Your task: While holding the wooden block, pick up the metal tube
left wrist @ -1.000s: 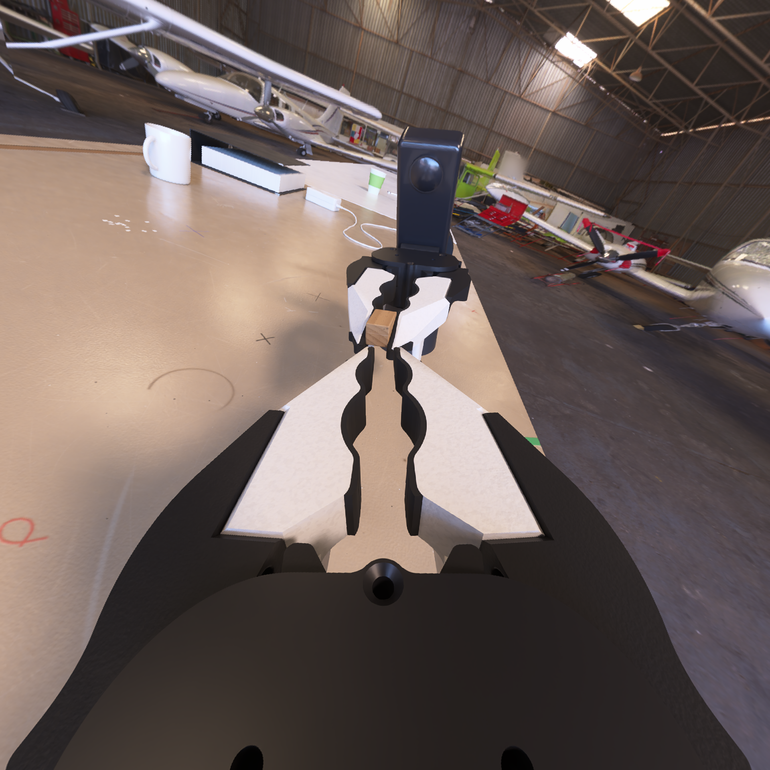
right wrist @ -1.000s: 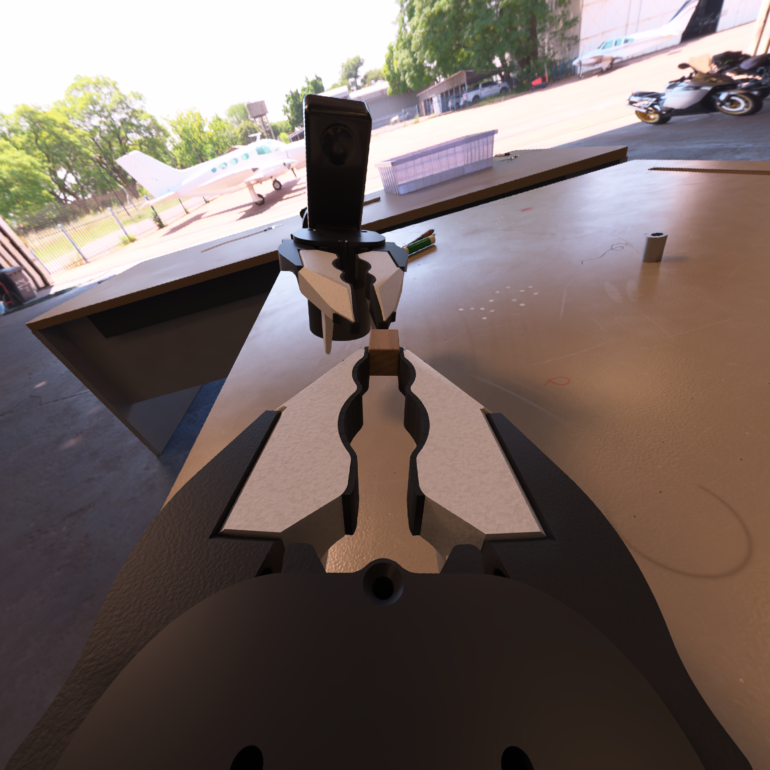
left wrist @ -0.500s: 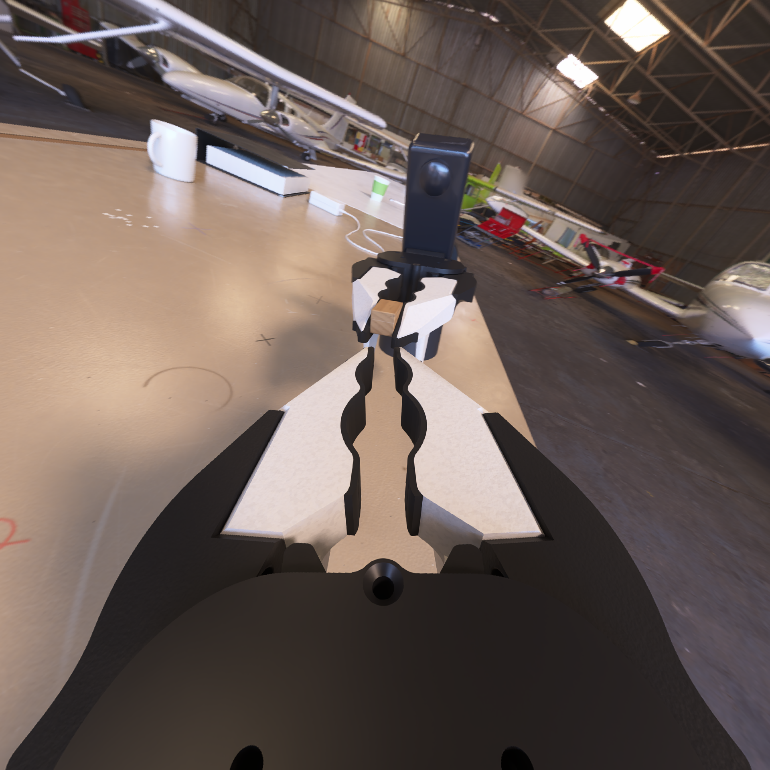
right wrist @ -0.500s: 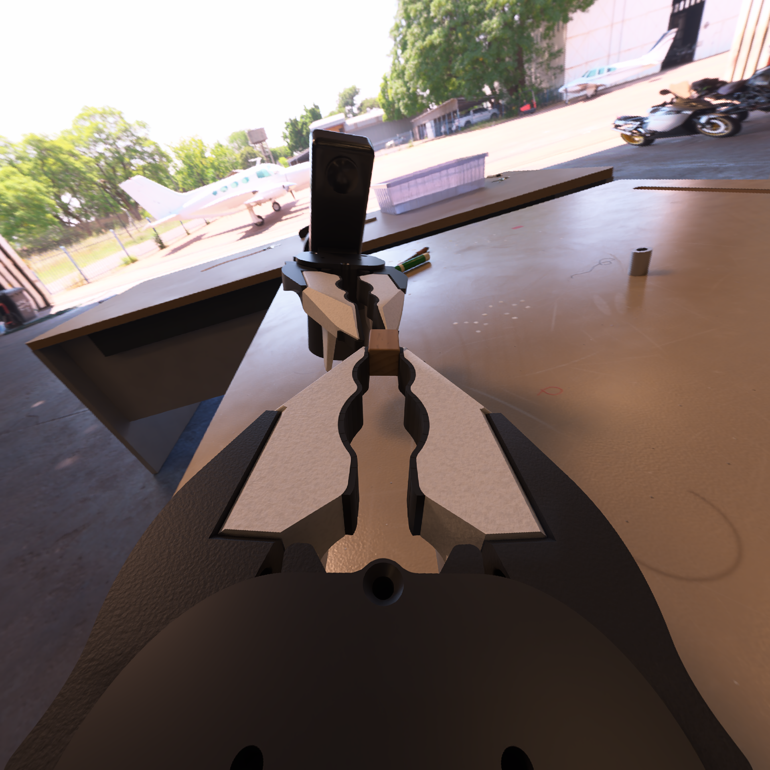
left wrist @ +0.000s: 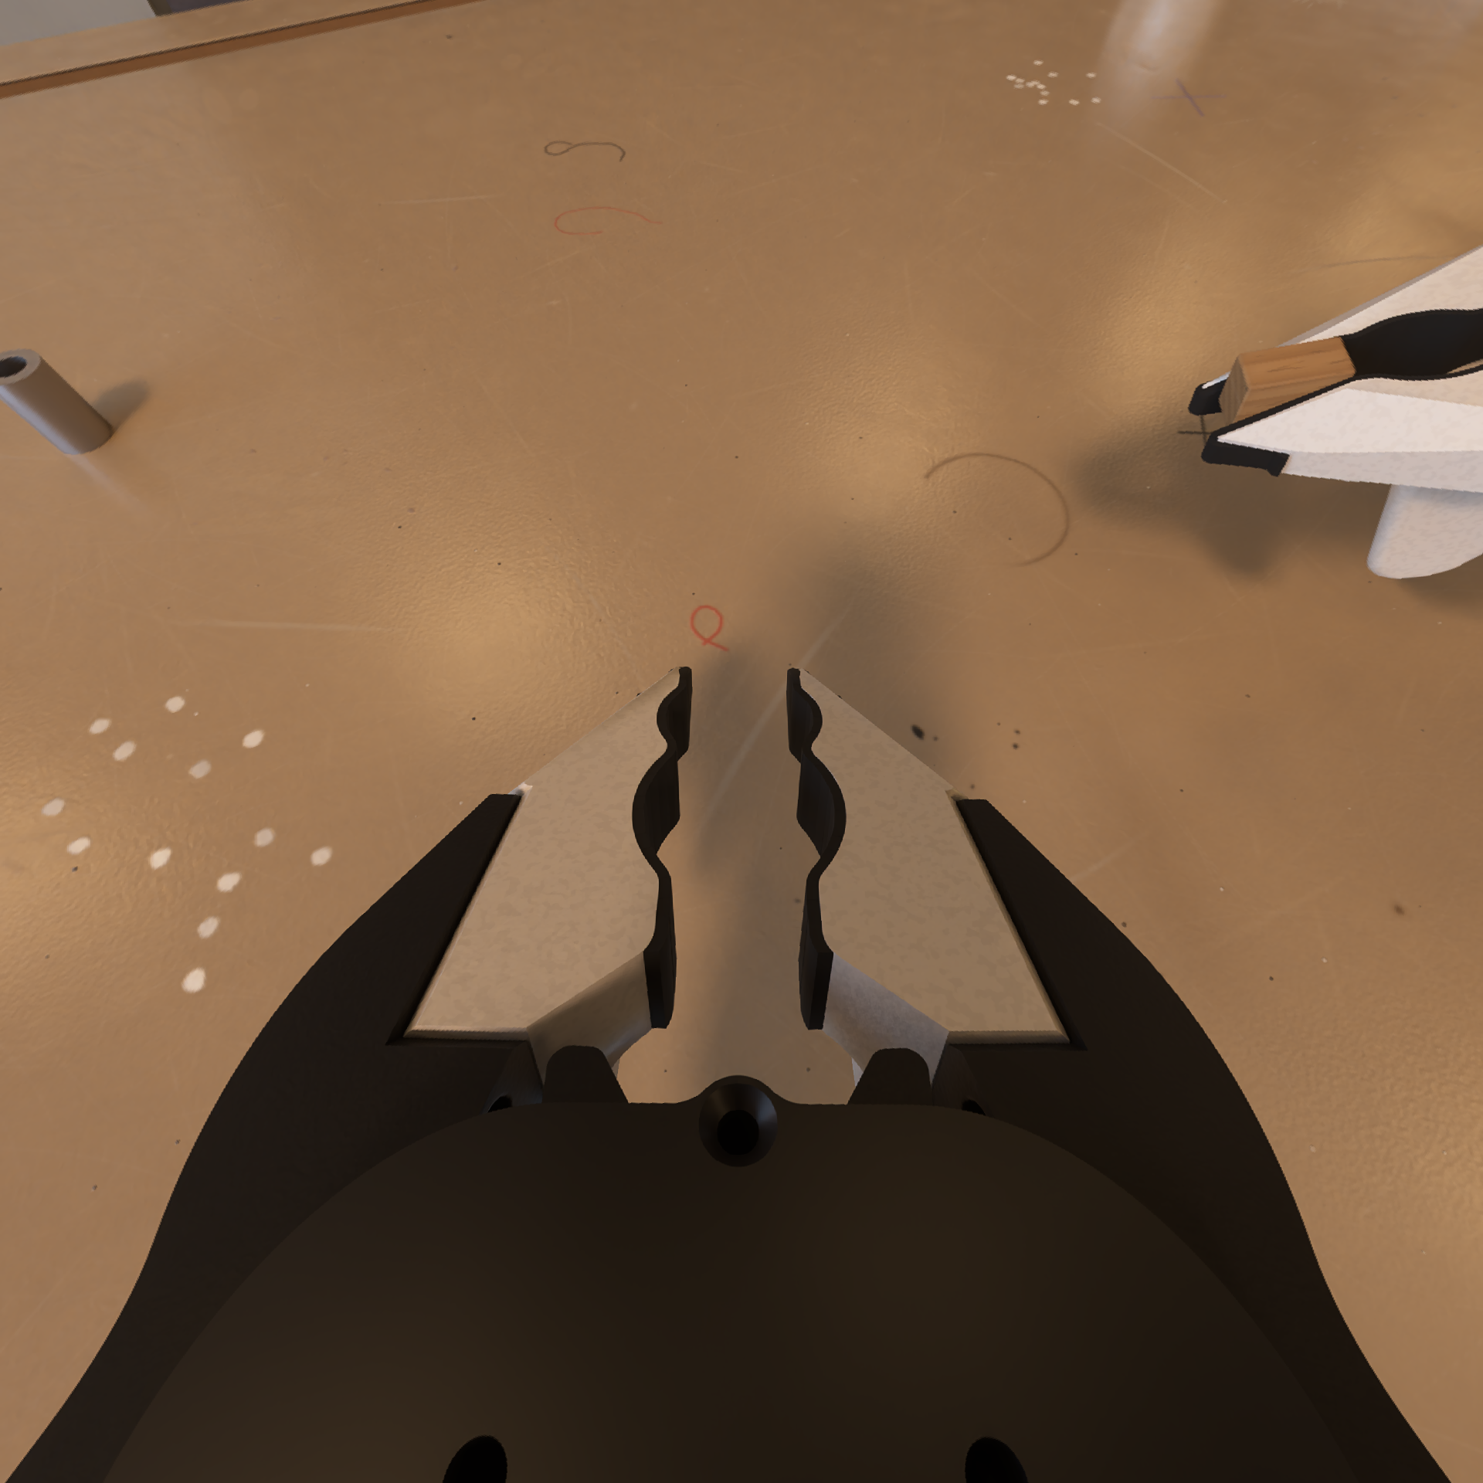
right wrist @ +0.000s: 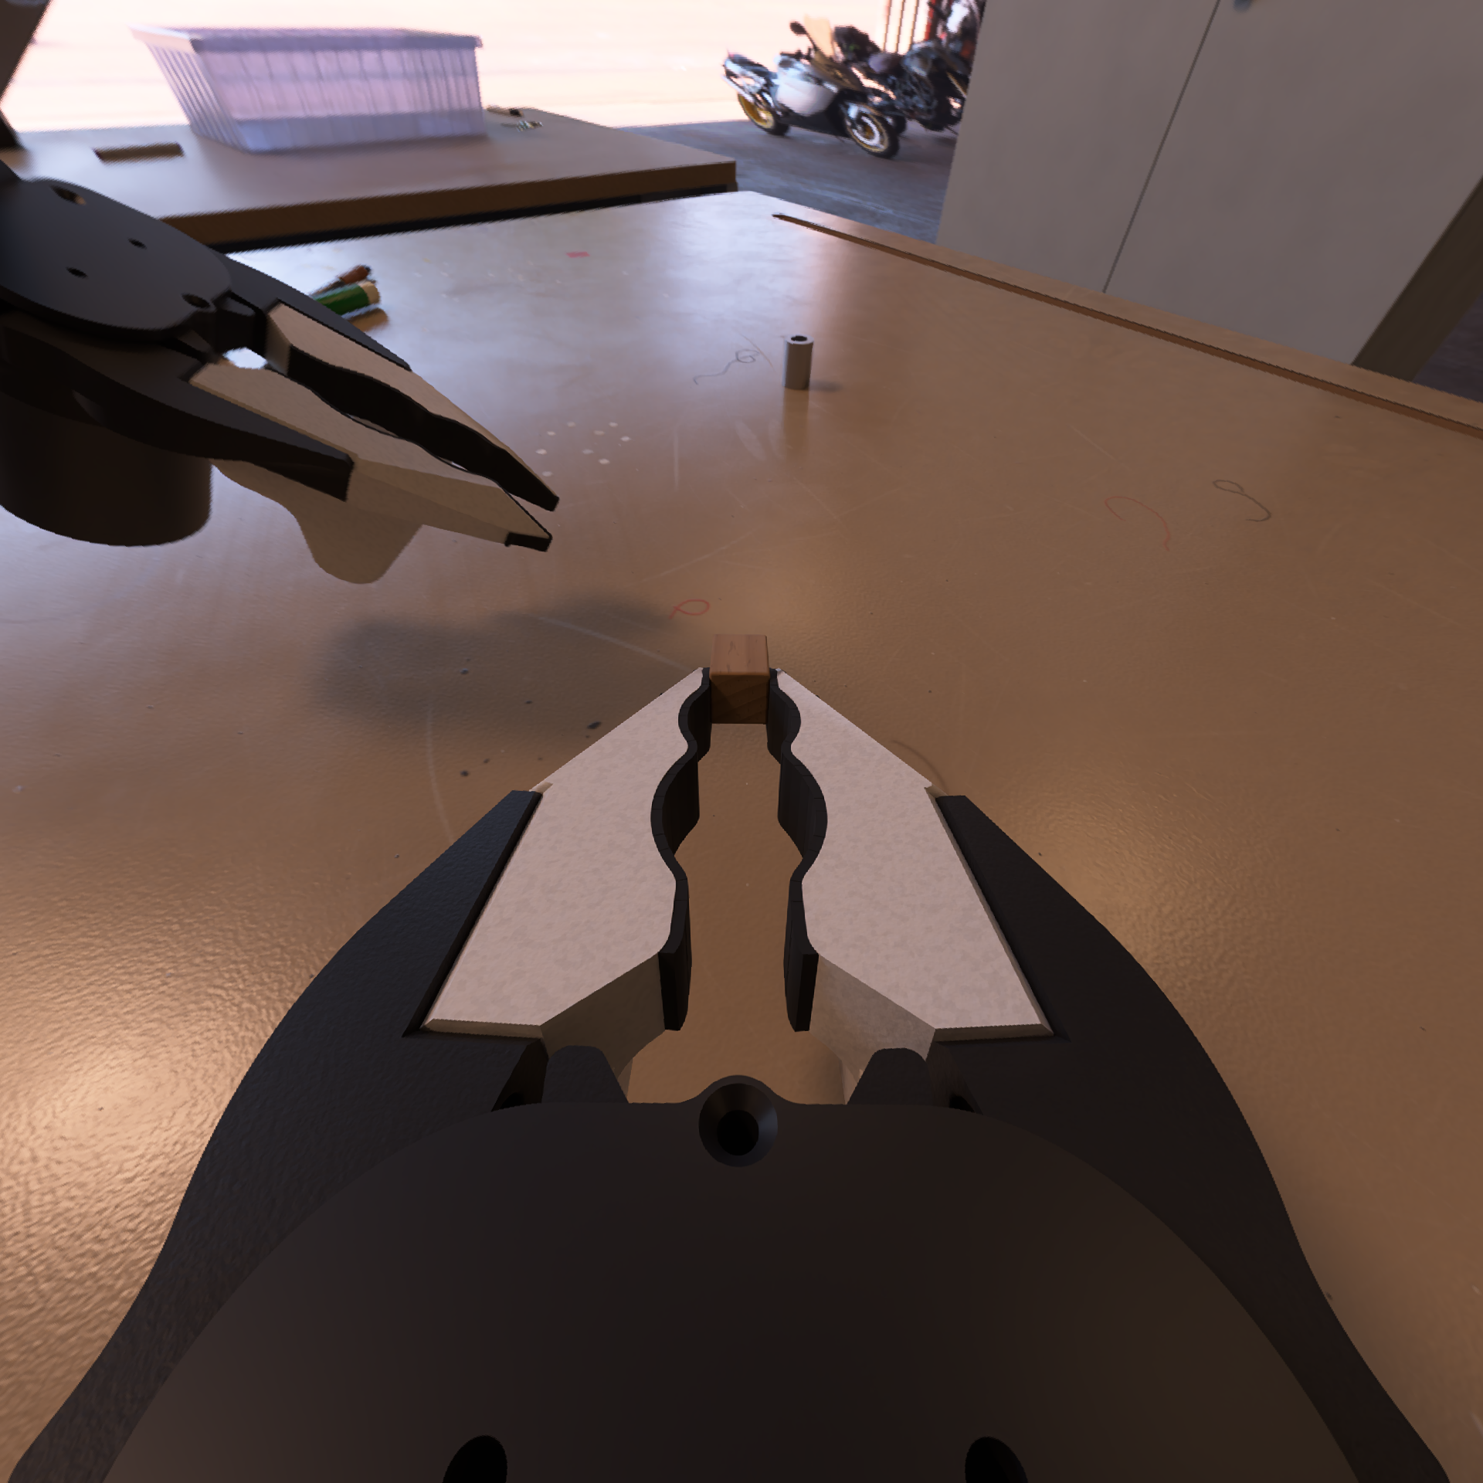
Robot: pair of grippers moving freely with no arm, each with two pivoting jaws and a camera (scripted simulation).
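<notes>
The metal tube (right wrist: 798, 363), a short grey cylinder, stands upright on the tan table (right wrist: 1123, 722), far ahead of both grippers. In the left wrist view the tube (left wrist: 50, 401) is at the far left edge. My right gripper (right wrist: 740, 682) is shut on the small wooden block (right wrist: 740, 678), held at its fingertips above the table. In the left wrist view the right gripper (left wrist: 1220, 427) and block (left wrist: 1288, 379) show at the right edge. My left gripper (left wrist: 737, 672) is open and empty, pointing down at the table. It shows at the upper left of the right wrist view (right wrist: 546, 520).
Pens (right wrist: 347, 294) lie at the table's far left. A clear plastic crate (right wrist: 321, 80) sits on a second table behind. A white cabinet (right wrist: 1204, 160) stands past the far right edge, with motorbikes (right wrist: 834, 88) beyond. Pen marks and white dots (left wrist: 184, 810) mark the tabletop.
My left gripper has turned away from the right gripper, tilted down at the table, and its jaws have widened. The right gripper has swung toward the tube, still holding the block.
</notes>
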